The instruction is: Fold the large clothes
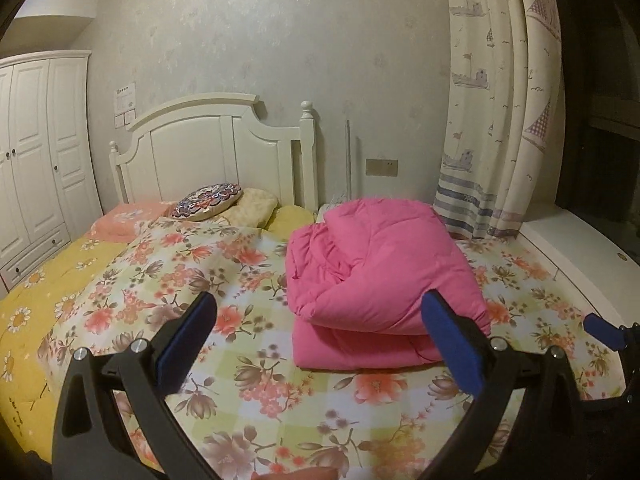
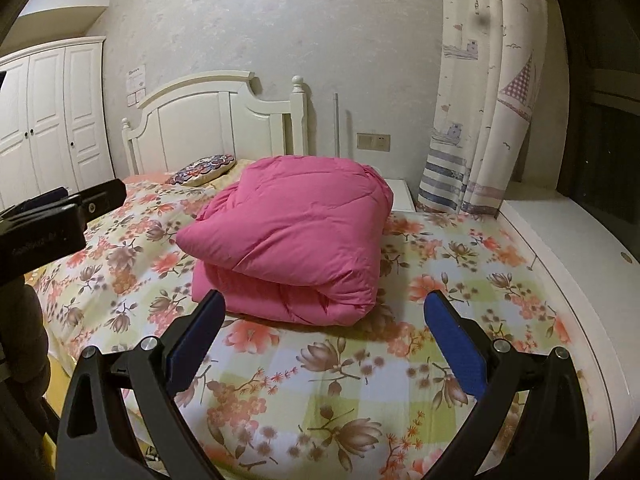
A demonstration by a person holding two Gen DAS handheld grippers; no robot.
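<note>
Far left: white wardrobe (image 1: 36, 152), doors shut. Beside it, the white headboard (image 1: 208, 148) against a pale wall (image 1: 260, 32).

Bed: yellow daisy sheet (image 1: 36, 300) along the left edge, floral cover (image 1: 192, 264) over the rest. At the head, a peach pillow (image 1: 120, 220), a round patterned cushion (image 1: 208, 200) leaning on a beige pillow (image 1: 256, 206).

Left gripper (image 1: 320, 312): jaws wide apart, blue pads (image 1: 188, 336) facing each other, nothing between them. It hangs above the floral cover at the foot end, clear of the fabric as far as the left wrist view shows.

Pink quilted bundle (image 1: 376, 272): lies folded on the floral cover, right of the bed's middle, puffy upper layer doubled over a flatter lower layer, fold edge facing the cameras. Touched by neither gripper. In the left view the right pad overlaps its near corner by sightline only.

Right gripper (image 2: 324, 316): jaws wide apart, empty, aimed at the bundle's near edge, above the cover. Contact with the cover cannot be told.

Right: wall socket (image 1: 382, 167), sailboat-print curtain (image 1: 492, 92), white ledge (image 1: 576, 248) along the bed's right side, dark window (image 1: 608, 168) past it.
</note>
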